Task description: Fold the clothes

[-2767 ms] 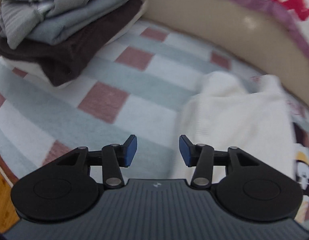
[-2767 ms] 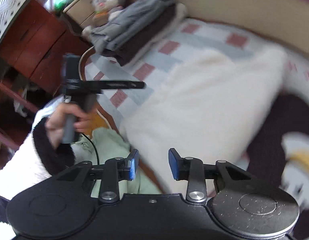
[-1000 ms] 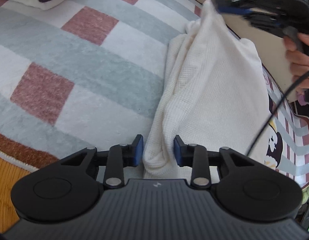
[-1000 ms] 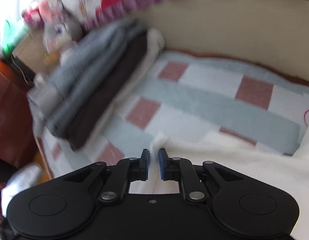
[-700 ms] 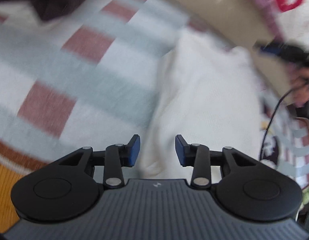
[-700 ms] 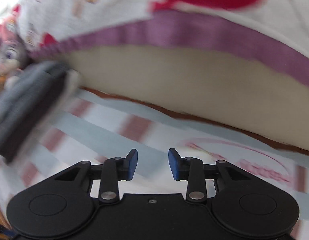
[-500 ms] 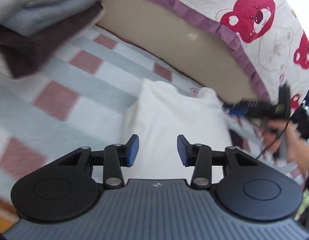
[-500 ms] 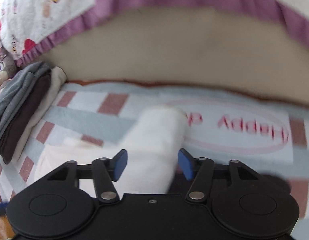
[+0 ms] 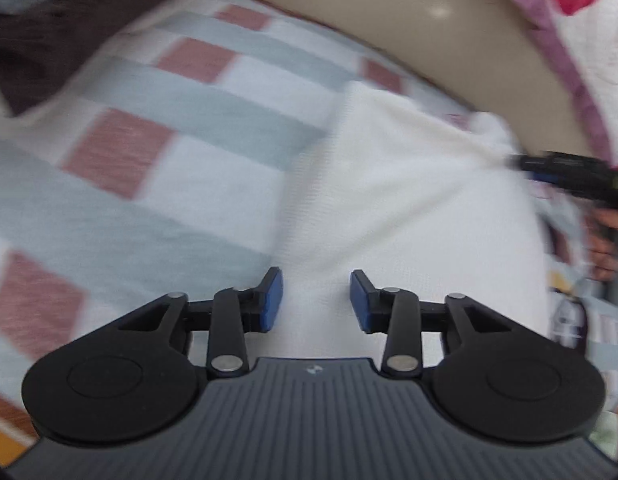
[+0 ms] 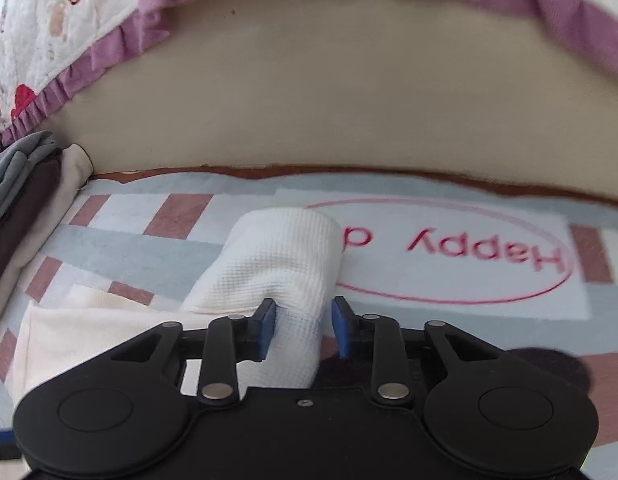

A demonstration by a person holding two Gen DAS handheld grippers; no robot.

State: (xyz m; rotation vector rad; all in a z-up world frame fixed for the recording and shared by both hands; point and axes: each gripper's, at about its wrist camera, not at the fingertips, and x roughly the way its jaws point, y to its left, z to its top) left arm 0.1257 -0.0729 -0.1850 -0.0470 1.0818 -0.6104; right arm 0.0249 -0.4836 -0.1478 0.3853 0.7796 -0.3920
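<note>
Checked in pale blue-grey, white and dusty red, a rug [image 9: 197, 184] covers the floor and runs up to the beige side of a bed [image 10: 349, 92]. Over that bed hangs a white quilt [image 10: 41, 28] with a purple ruffled edge and red cartoon prints. Far to the right, the rug carries a red oval with the words "Happy d…" [image 10: 481, 248], seen upside down in the right wrist view.

On the rug lies a cream waffle-knit garment [image 9: 409, 208], spread flat through the middle and right of the left wrist view. A sleeve or folded end of it [image 10: 281, 264] rises in a thick roll in the right wrist view, reaching away toward the red oval. At the far left, against the bed side, sits a stack of folded clothes [image 10: 25, 200]: grey on top, dark brown below, cream at the bottom.

The right gripper [image 10: 303, 330] has its blue pads set moderately apart with the roll of cream fabric between them; the fabric touches the left pad, while a gap shows at the right one. The left gripper [image 9: 316, 300] hovers over the near part of the garment, jaws wide and empty. At the right edge of the left wrist view, blurred, the person's hand [image 9: 607, 240] holds the other tool.
</note>
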